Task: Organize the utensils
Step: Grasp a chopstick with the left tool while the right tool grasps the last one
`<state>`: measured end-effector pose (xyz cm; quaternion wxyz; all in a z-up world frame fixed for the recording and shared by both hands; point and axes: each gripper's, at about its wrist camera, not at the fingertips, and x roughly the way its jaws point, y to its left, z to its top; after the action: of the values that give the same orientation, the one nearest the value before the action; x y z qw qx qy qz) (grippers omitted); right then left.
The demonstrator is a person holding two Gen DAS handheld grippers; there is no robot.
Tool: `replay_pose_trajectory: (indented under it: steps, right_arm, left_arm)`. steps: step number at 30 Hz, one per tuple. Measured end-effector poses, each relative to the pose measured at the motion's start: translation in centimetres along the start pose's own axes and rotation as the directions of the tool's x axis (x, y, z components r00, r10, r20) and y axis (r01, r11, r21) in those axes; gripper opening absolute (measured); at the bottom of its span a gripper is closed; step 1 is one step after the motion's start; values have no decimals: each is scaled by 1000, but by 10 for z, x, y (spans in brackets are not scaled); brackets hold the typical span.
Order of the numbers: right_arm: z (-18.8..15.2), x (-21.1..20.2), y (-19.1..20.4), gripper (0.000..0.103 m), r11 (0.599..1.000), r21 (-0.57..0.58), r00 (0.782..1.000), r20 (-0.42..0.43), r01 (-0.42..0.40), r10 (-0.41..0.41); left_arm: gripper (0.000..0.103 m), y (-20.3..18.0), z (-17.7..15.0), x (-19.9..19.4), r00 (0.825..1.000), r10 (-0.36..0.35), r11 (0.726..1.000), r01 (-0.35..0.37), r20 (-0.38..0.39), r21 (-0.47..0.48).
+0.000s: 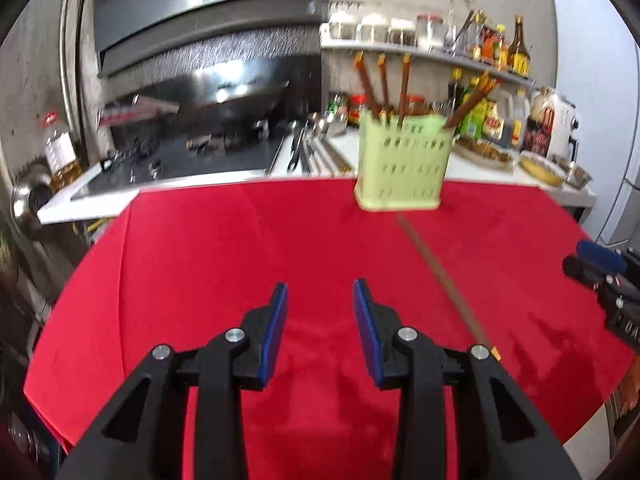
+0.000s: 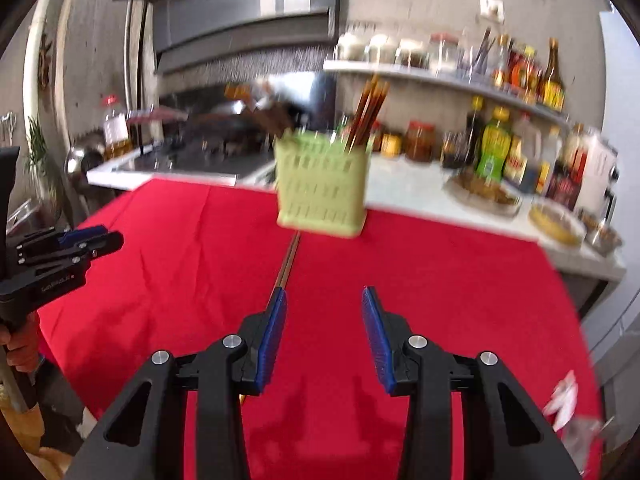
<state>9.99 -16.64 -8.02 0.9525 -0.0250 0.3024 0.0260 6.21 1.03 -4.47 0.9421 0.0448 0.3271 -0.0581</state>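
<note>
The left claw (image 1: pixel 320 292) was held released, its blue pads spread wide and nothing between them, poised above the red cloth of the tabletop (image 1: pixel 192 264). The right claw (image 2: pixel 324 300) was likewise released and empty, its left pad (image 2: pixel 276 320) lying just beside the near end of the loose chopsticks (image 2: pixel 289 260).

These chopsticks, seemingly a pair lying side by side, were stretched flat on the cloth, running from the claws toward the green holder (image 2: pixel 322 188), whose foot their far end nearly reached. The holder stood upright at the far edge of the tabletop and was already stocked with several brown chopsticks (image 1: pixel 382 88) leaning at various angles.

The step in hand was judged to be the pickup of the loose pair. It would be done best if the right claw were shifted slightly leftward so the sticks were straddled, lowered until the pads nearly met the cloth, and closed across both sticks together, away from the very tip, so tilting could be avoided during the lift toward the holder.
</note>
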Motion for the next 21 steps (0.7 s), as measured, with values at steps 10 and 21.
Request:
replay_pose_trajectory:
  steps: [10, 21]
  right_arm:
    - [-28, 34, 20, 26, 998, 47, 992, -119, -44, 50]
    - [-27, 63, 31, 16, 997, 51, 978, -194, -65, 74]
  left_arm:
    - [33, 20, -31, 22, 996, 0, 999, -4, -94, -47]
    - [33, 20, -36, 37, 992, -18, 999, 12, -125, -44]
